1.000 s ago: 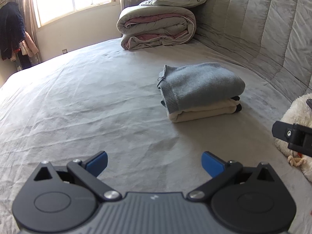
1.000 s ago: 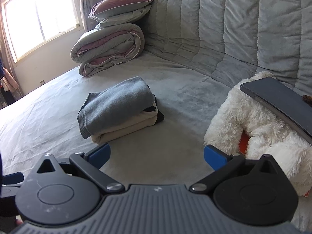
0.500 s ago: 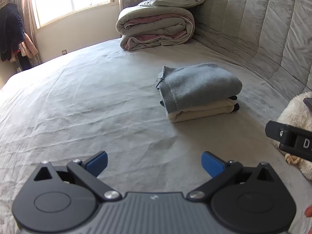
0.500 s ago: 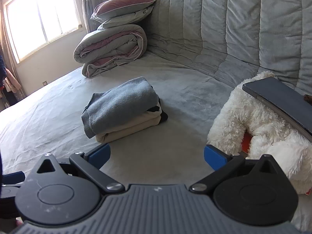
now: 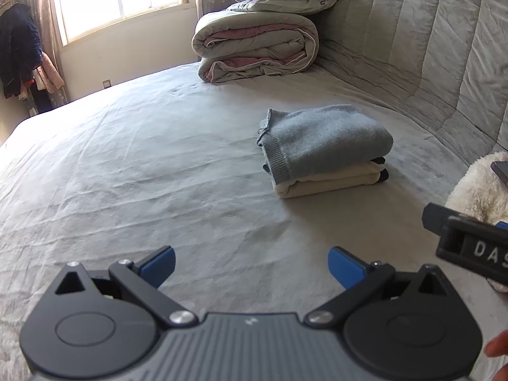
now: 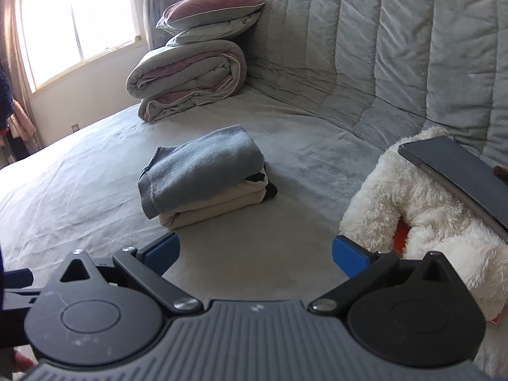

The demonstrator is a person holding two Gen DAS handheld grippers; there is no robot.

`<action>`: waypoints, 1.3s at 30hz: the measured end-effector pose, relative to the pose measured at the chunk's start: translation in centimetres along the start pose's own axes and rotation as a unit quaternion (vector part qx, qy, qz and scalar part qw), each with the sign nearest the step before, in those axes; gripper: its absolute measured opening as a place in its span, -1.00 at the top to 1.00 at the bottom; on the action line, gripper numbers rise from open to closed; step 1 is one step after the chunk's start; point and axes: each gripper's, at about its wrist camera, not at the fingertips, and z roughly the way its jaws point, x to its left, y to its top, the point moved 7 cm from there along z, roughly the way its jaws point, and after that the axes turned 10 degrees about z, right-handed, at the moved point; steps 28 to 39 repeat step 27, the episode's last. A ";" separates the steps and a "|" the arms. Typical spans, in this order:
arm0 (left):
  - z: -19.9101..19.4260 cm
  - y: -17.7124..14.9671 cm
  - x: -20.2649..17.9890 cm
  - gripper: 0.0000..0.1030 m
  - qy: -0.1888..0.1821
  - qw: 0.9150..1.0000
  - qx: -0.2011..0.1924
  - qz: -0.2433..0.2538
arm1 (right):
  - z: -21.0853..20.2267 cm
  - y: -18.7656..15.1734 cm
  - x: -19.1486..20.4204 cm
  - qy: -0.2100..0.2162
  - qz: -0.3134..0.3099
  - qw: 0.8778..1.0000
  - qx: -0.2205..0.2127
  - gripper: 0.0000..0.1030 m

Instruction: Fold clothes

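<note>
Both tongs spread wide, folded clothes stack well ahead, untouched

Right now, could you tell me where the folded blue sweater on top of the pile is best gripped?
Probably the ribbed hem edge of the blue sweater, approached from the near-left: its layers end open there, while the far side is a rounded fold.

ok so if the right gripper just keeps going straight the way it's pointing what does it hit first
Probably the bed sheet just ahead, since the open right gripper points slightly down. Beyond that lies the folded clothes stack, a bit left of centre; the white plush toy sits off right. Depth is uncertain.
</note>
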 end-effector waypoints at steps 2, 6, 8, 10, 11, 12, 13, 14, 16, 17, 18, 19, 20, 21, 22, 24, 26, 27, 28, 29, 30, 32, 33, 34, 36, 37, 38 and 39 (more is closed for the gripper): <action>-0.4 -0.4 0.5 -0.99 -0.004 1.000 0.003 -0.005 | -0.1 0.0 0.2 -0.002 -0.003 1.000 -0.001 -1.00; -1.6 -1.5 2.4 -0.99 -0.004 1.000 0.012 -0.015 | -1.0 0.3 1.3 0.003 -0.018 1.000 -0.015 -1.00; -2.4 -2.1 3.7 -0.99 -0.008 0.999 0.016 -0.027 | -1.9 0.5 2.1 0.016 -0.021 0.999 -0.021 -1.00; -3.3 -2.6 4.8 -0.99 -0.013 0.999 0.021 -0.037 | -3.2 0.9 2.9 0.027 -0.022 0.999 -0.030 -1.00; -3.7 -2.9 5.3 -0.99 -0.014 0.999 0.021 -0.037 | -3.9 1.1 3.4 0.032 -0.023 0.999 -0.035 -1.00; -4.2 -3.1 5.6 -0.99 -0.014 0.999 0.022 -0.036 | -4.5 1.3 3.9 0.036 -0.024 0.998 -0.039 -1.00; -4.7 -3.3 6.0 -0.99 -0.014 0.999 0.022 -0.034 | -5.1 1.4 4.3 0.036 -0.027 0.998 -0.041 -1.00; -5.1 -3.5 6.3 -0.99 -0.014 0.999 0.020 -0.033 | -5.8 1.4 4.8 0.036 -0.030 0.998 -0.044 -1.00; -6.2 -3.8 6.8 -0.99 -0.015 0.999 0.016 -0.032 | -6.9 1.2 5.5 0.040 -0.030 0.998 -0.045 -1.00; -6.7 -3.9 7.0 -0.99 -0.018 0.999 0.014 -0.033 | -7.5 1.2 5.8 0.042 -0.030 0.998 -0.046 -1.00; -7.2 -4.1 7.2 -0.99 -0.021 0.999 0.011 -0.032 | -8.0 1.0 6.1 0.040 -0.032 0.998 -0.047 -1.00; -7.7 -4.2 7.5 -0.99 -0.024 0.999 0.009 -0.032 | -8.4 0.9 6.4 0.037 -0.034 0.998 -0.049 -1.00; -8.2 -4.3 7.7 -0.99 -0.025 0.999 0.007 -0.031 | -8.9 0.8 6.6 0.034 -0.035 0.997 -0.053 -1.00; -8.5 -4.4 8.0 -0.99 -0.025 0.999 0.005 -0.031 | -9.3 0.7 6.7 0.033 -0.033 0.997 -0.056 -1.00; -8.9 -4.5 8.2 -0.99 -0.025 0.999 0.004 -0.031 | -9.6 0.5 6.9 0.034 -0.031 0.997 -0.057 -1.00; -9.5 -4.8 8.6 -0.99 -0.027 0.999 0.003 -0.030 | -10.2 0.2 7.2 0.035 -0.030 0.997 -0.057 -1.00; -9.9 -5.1 9.1 -0.99 -0.029 0.999 0.000 -0.030 | -10.6 -0.1 7.6 0.036 -0.033 0.997 -0.056 -1.00; -10.0 -5.2 9.3 -0.99 -0.027 0.999 -0.001 -0.032 | -10.8 -0.3 7.8 0.036 -0.035 0.997 -0.056 -1.00; -10.0 -5.2 9.3 -0.99 -0.027 0.999 -0.001 -0.032 | -10.8 -0.3 7.8 0.036 -0.035 0.997 -0.056 -1.00; -10.0 -5.2 9.3 -0.99 -0.027 0.999 -0.001 -0.032 | -10.8 -0.3 7.8 0.036 -0.035 0.997 -0.056 -1.00; -10.0 -5.2 9.3 -0.99 -0.027 0.999 -0.001 -0.032 | -10.8 -0.3 7.8 0.036 -0.035 0.997 -0.056 -1.00; -10.0 -5.2 9.3 -0.99 -0.027 0.999 -0.001 -0.032 | -10.8 -0.3 7.8 0.036 -0.035 0.997 -0.056 -1.00; -10.0 -5.2 9.3 -0.99 -0.027 0.999 -0.001 -0.032 | -10.8 -0.3 7.8 0.036 -0.035 0.997 -0.056 -1.00; -10.0 -5.2 9.3 -0.99 -0.027 0.999 -0.001 -0.032 | -10.8 -0.3 7.8 0.036 -0.035 0.997 -0.056 -1.00; -10.0 -5.2 9.3 -0.99 -0.027 0.999 -0.001 -0.032 | -10.8 -0.3 7.8 0.036 -0.035 0.997 -0.056 -1.00; -10.0 -5.2 9.3 -0.99 -0.027 0.999 -0.001 -0.032 | -10.8 -0.3 7.8 0.036 -0.035 0.997 -0.056 -1.00; -10.0 -5.2 9.3 -0.99 -0.027 0.999 -0.001 -0.032 | -10.8 -0.3 7.8 0.036 -0.035 0.997 -0.056 -1.00; -10.0 -5.2 9.3 -0.99 -0.027 0.999 -0.001 -0.032 | -10.8 -0.3 7.8 0.036 -0.035 0.997 -0.056 -1.00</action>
